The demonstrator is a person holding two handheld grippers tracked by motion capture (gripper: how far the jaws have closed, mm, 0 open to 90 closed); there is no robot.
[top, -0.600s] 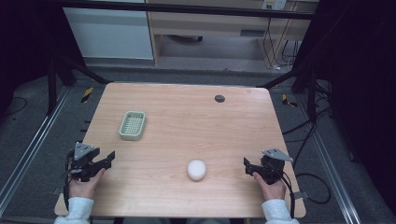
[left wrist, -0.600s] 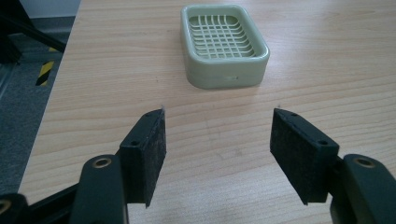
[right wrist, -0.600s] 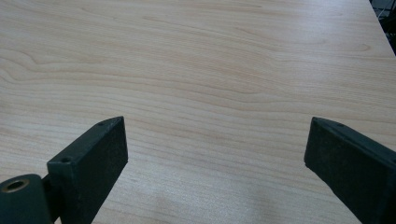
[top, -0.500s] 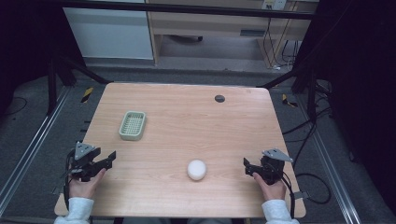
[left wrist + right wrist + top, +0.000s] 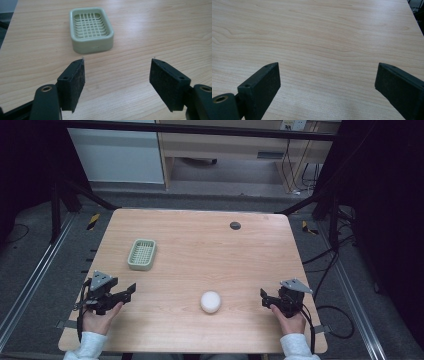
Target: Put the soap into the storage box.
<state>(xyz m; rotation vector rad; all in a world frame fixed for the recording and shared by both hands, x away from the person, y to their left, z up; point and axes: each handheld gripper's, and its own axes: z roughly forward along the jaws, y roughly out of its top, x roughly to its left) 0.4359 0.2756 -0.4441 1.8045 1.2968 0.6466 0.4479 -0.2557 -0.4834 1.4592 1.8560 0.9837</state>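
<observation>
A pale green soap dish [image 5: 142,254] with a slotted floor sits on the left half of the wooden table [image 5: 200,245]. A white round soap bar [image 5: 210,301] lies near the front middle. My left gripper [image 5: 127,291] is held low at the front left, open, nothing between its pads. In the left gripper view the soap dish [image 5: 91,29] lies ahead of the left gripper [image 5: 117,72]. My right gripper [image 5: 264,296] rests at the front right, to the right of the soap, open and empty. In the right gripper view the right gripper [image 5: 327,77] faces bare wood.
A small dark round cap [image 5: 235,225] sits in the tabletop near the far edge. Black frame legs, floor rails and cables [image 5: 320,265] surround the table. Cabinets stand behind it.
The left gripper has shifted slightly to the right and inward. The right gripper, the soap and the dish have kept still.
</observation>
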